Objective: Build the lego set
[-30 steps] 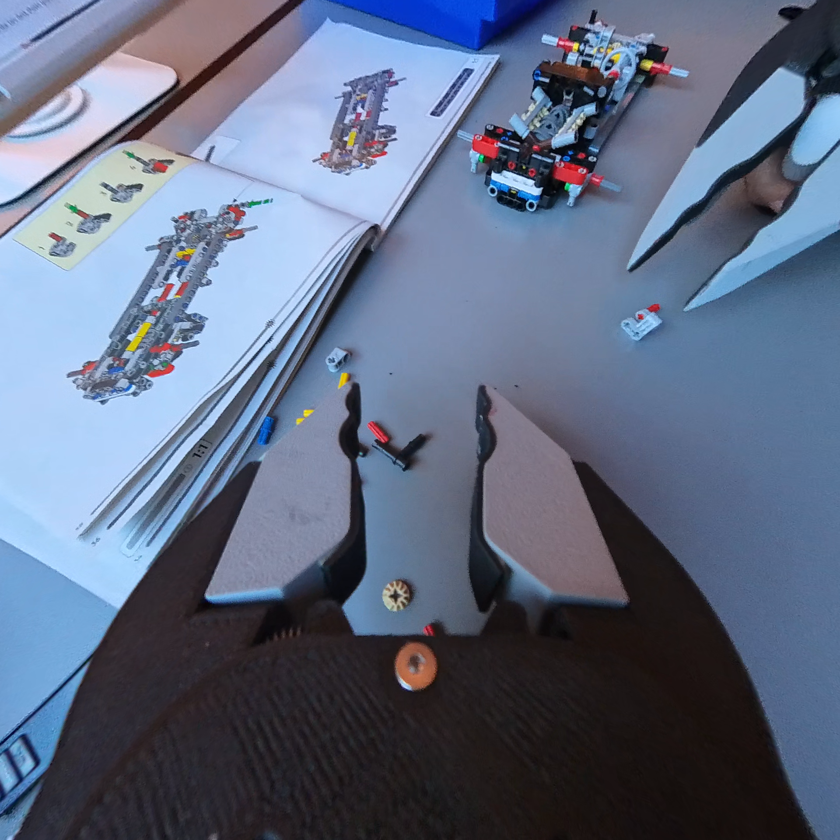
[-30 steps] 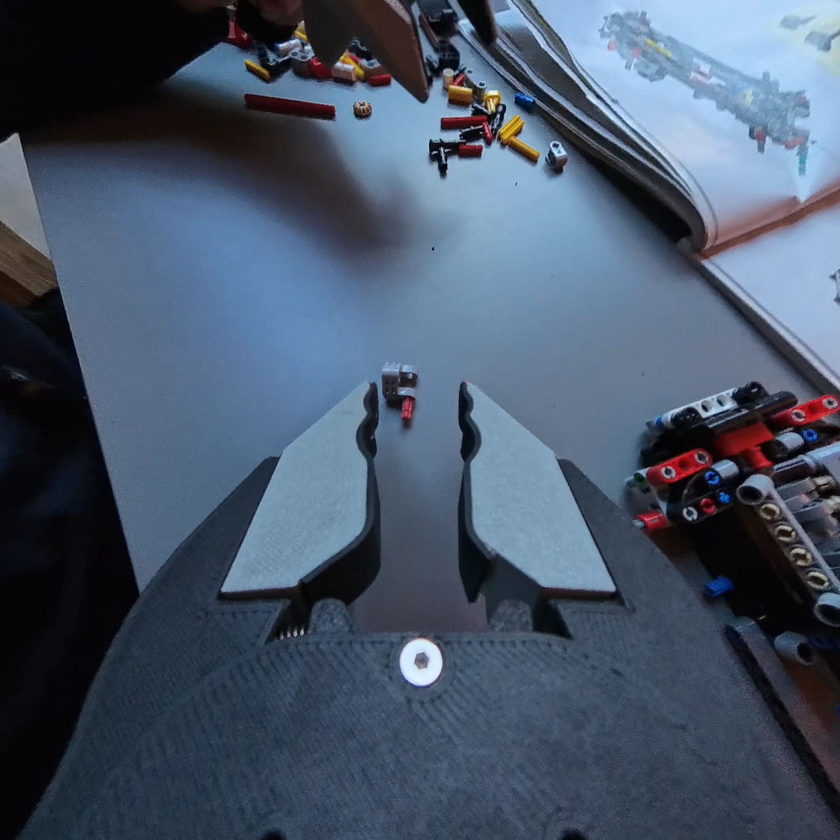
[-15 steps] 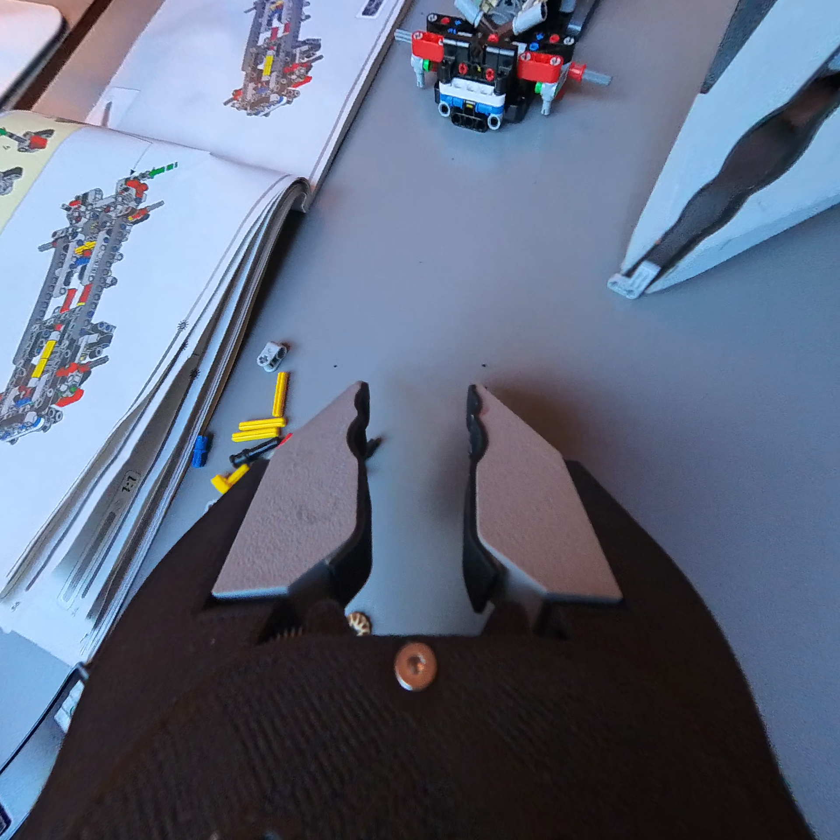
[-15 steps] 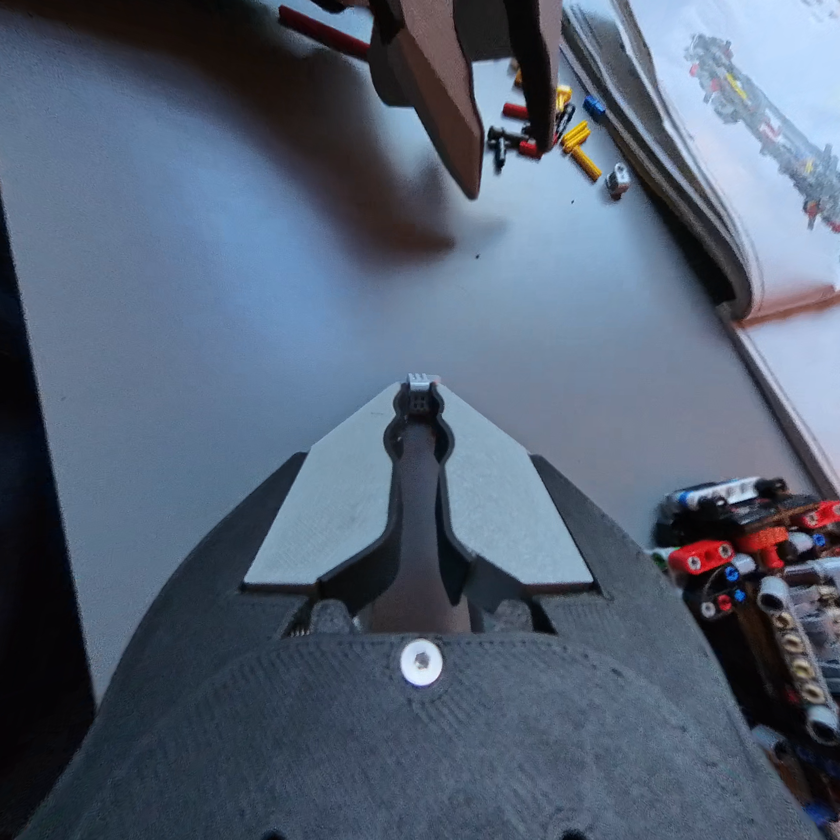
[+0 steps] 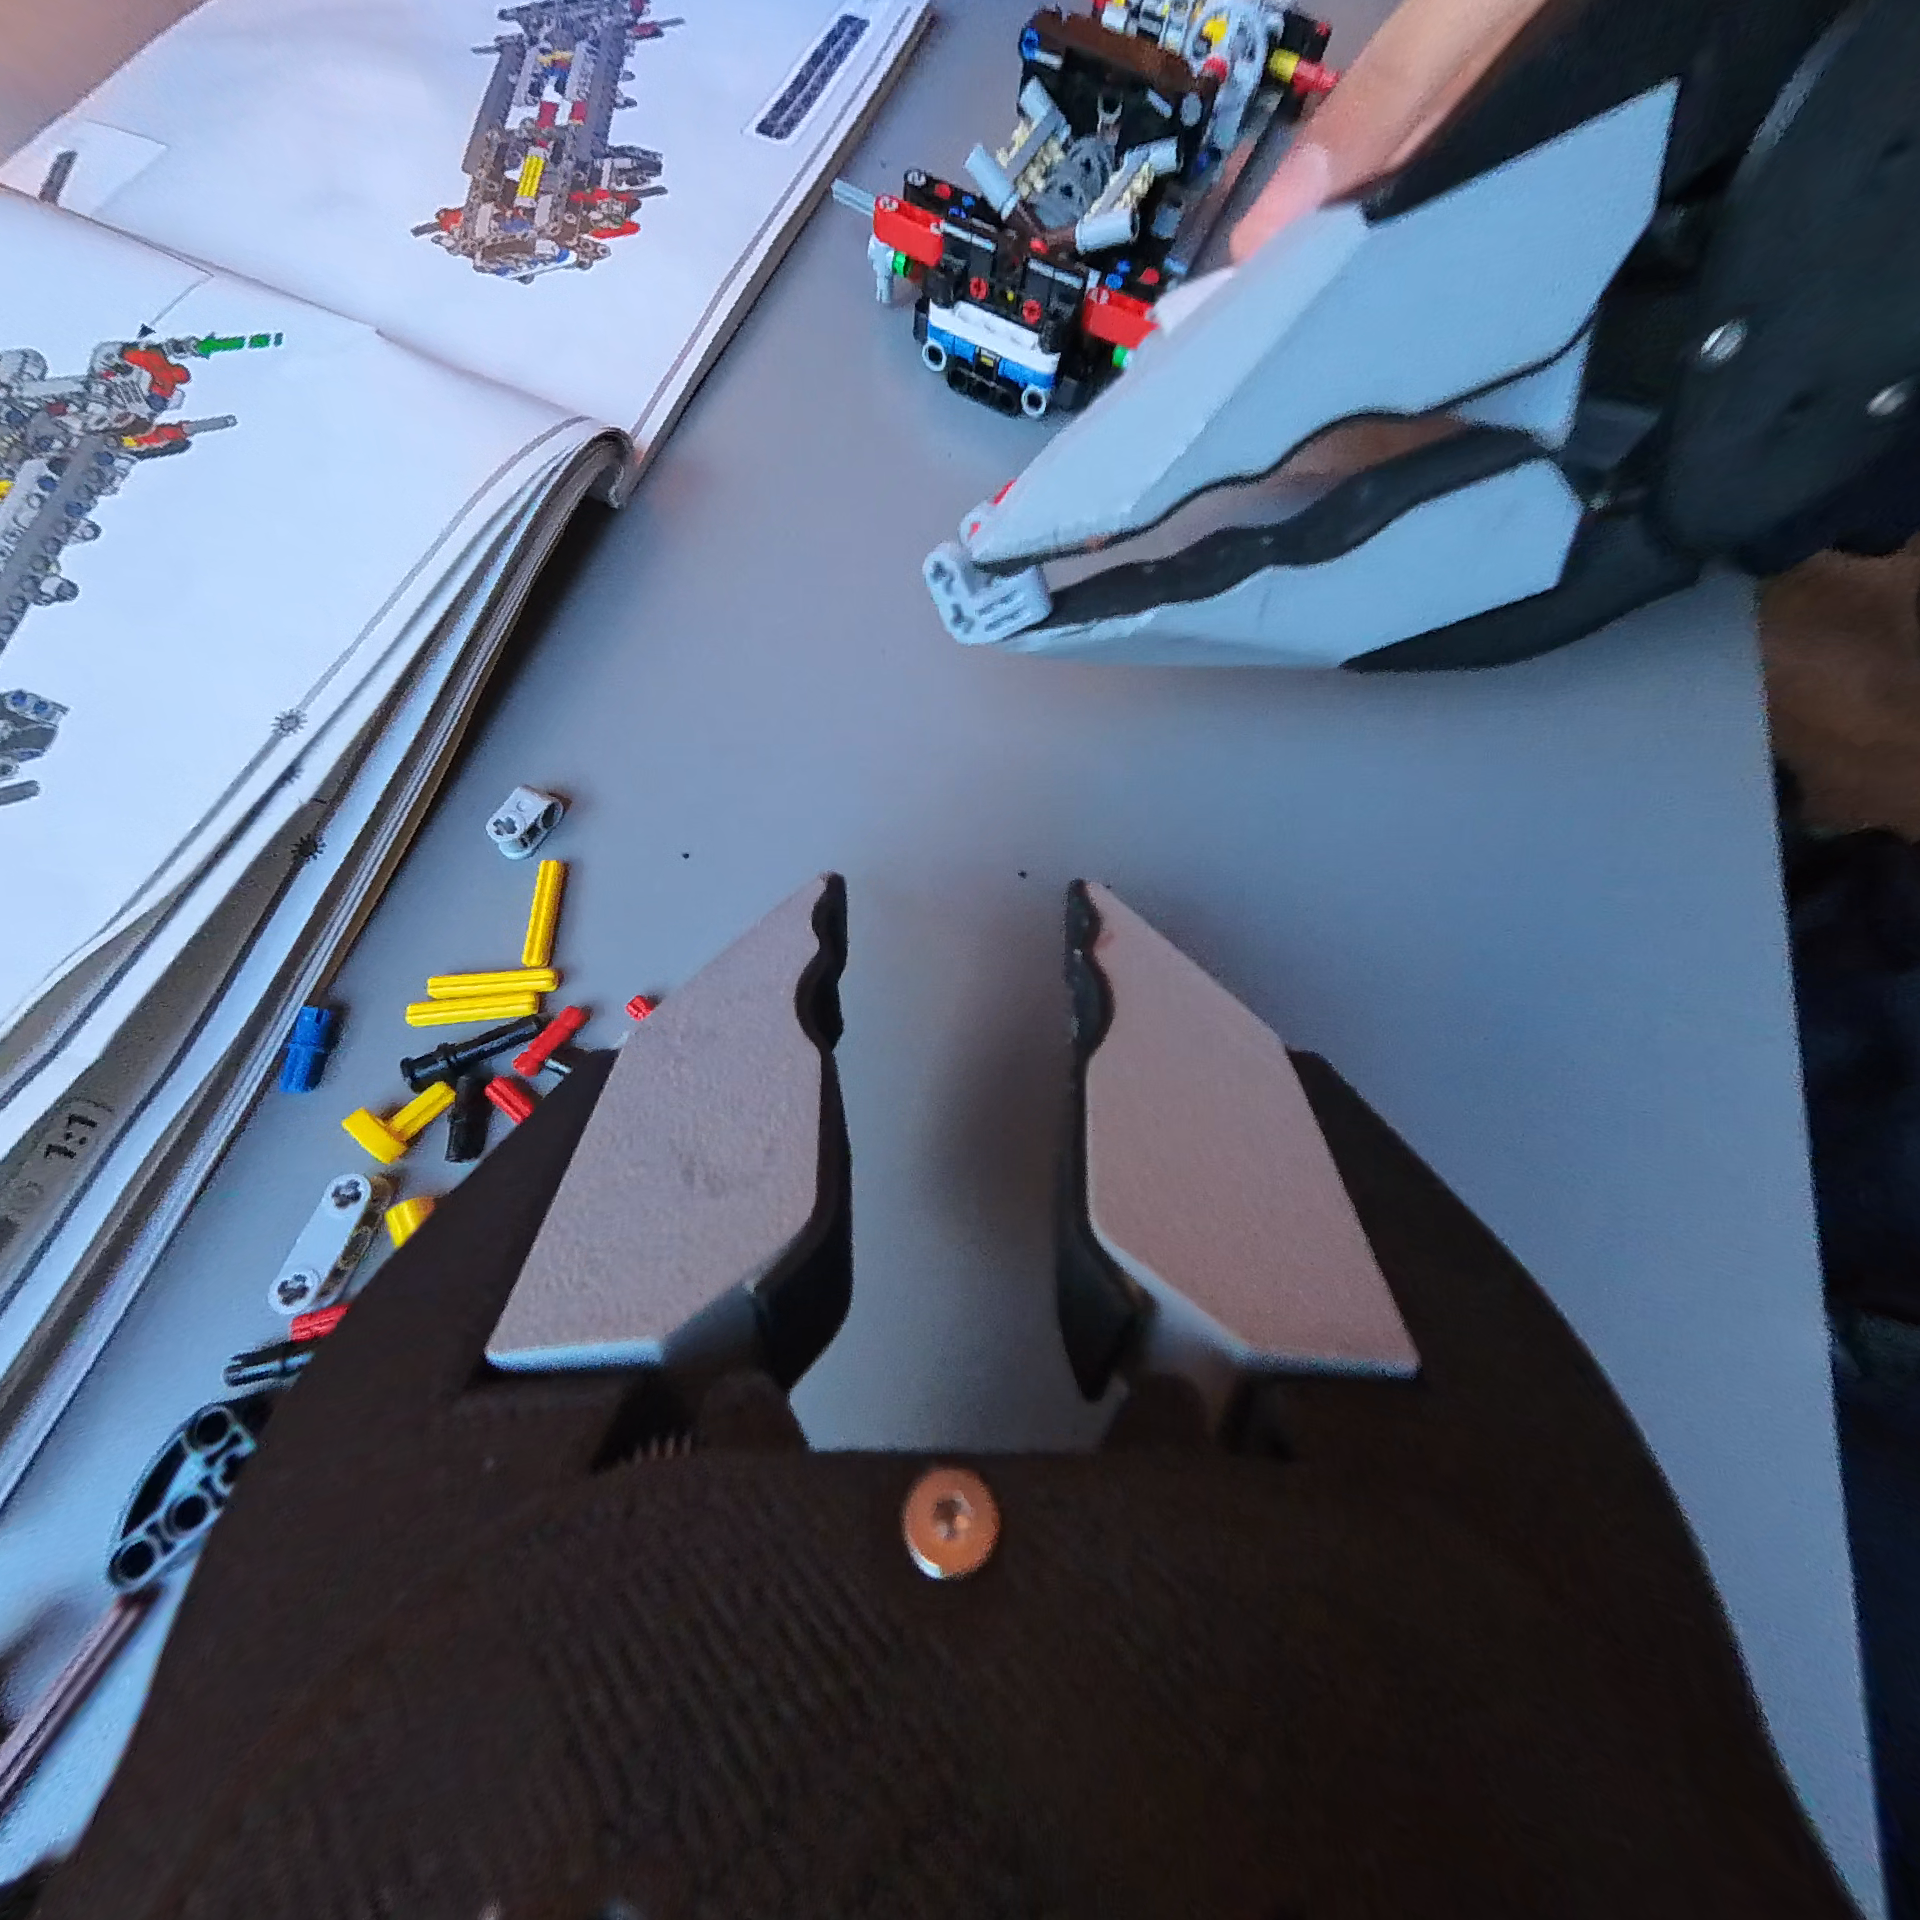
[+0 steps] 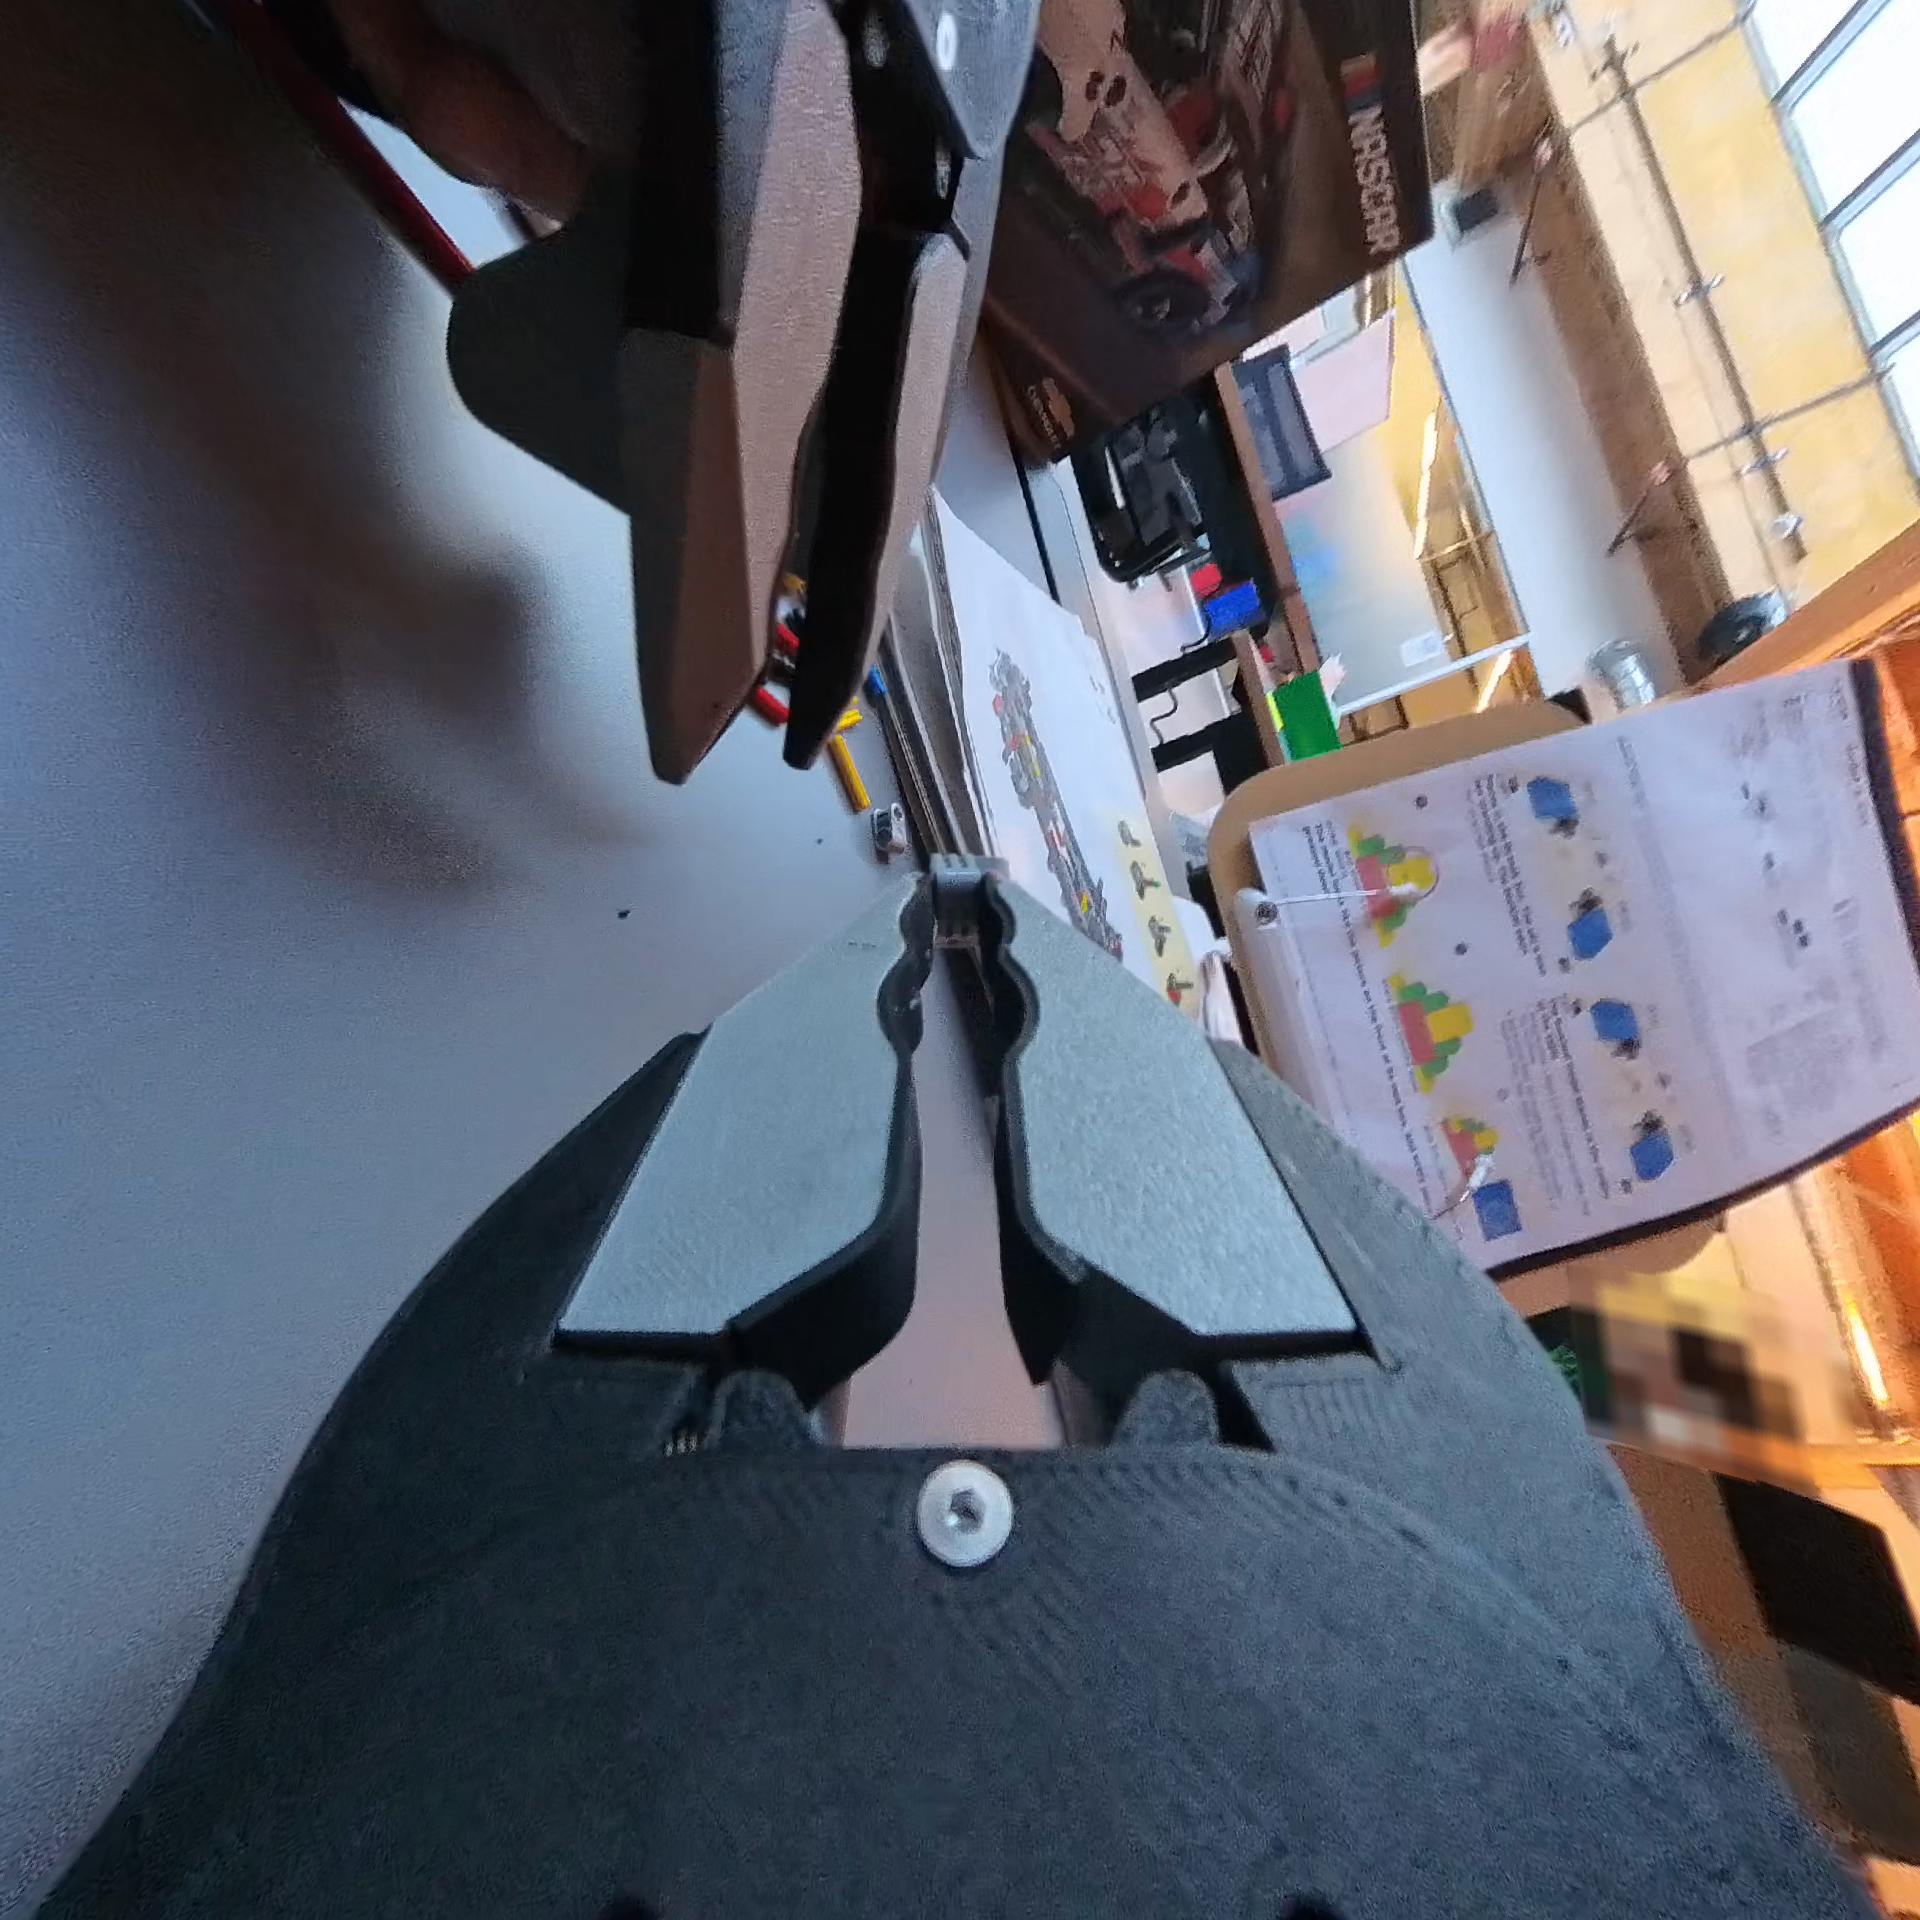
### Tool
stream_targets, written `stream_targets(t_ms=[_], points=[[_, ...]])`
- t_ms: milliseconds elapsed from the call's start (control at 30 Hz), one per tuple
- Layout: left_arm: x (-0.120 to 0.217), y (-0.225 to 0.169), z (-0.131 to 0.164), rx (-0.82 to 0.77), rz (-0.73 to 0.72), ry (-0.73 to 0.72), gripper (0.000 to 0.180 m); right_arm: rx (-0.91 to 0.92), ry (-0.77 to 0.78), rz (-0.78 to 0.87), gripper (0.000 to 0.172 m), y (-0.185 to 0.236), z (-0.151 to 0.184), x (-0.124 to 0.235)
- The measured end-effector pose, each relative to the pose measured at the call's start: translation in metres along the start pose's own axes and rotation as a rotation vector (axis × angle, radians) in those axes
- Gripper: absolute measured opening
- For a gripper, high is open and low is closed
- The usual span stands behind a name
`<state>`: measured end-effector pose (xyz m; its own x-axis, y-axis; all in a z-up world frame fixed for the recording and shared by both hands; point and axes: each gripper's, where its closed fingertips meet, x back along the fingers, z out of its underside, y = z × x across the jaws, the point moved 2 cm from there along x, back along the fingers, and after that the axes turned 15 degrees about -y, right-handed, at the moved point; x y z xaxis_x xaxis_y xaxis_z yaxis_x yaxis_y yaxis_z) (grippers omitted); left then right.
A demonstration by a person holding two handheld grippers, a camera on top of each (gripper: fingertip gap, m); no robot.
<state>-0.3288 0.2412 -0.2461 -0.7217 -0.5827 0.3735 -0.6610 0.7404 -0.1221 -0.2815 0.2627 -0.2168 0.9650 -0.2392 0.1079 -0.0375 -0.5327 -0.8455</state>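
While right gripper (image 5: 1013, 597) pinches small grey connector piece (image 5: 982, 597) at fingertips, lifted above bench (image 5: 1351, 883) near chassis model (image 5: 1060, 229), left gripper (image 5: 951, 899) hovers spread, bare, right of loose pins (image 5: 488, 997); open manual (image 5: 260, 499) beyond pins.

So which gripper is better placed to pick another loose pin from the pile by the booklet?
Left, probably. The left gripper is open and empty, with the loose pins just beside it. The right gripper is clamped on a small grey connector, farther off.
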Motion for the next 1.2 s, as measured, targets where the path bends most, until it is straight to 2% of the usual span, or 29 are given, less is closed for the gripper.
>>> stream_targets(t_ms=[267,533,667,867,900,933,1200], points=[[0.002,0.001,-0.012,0.112,0.045,-0.097,0.048,0.033,-0.064,-0.022,0.005,0.006,-0.009,-0.001],[0.001,-0.022,-0.029,0.207,0.195,-0.188,0.043,-0.035,-0.122,-0.078,0.006,0.014,-0.016,-0.002],[-0.001,-0.022,-0.025,0.196,0.186,-0.164,0.033,-0.061,-0.131,-0.112,0.005,0.020,-0.017,-0.003],[-0.002,-0.019,-0.020,0.194,0.163,-0.131,0.029,-0.051,-0.112,-0.138,0.005,0.026,-0.015,-0.005],[-0.002,-0.018,-0.020,0.187,0.148,-0.130,0.024,-0.049,-0.108,-0.141,0.005,0.027,-0.014,-0.005],[-0.001,-0.013,-0.018,0.171,0.112,-0.123,0.012,-0.049,-0.110,-0.147,0.005,0.028,-0.014,-0.006],[-0.002,-0.012,-0.014,0.100,0.062,-0.079,0.010,-0.028,-0.085,-0.167,0.006,0.034,-0.011,-0.008]])
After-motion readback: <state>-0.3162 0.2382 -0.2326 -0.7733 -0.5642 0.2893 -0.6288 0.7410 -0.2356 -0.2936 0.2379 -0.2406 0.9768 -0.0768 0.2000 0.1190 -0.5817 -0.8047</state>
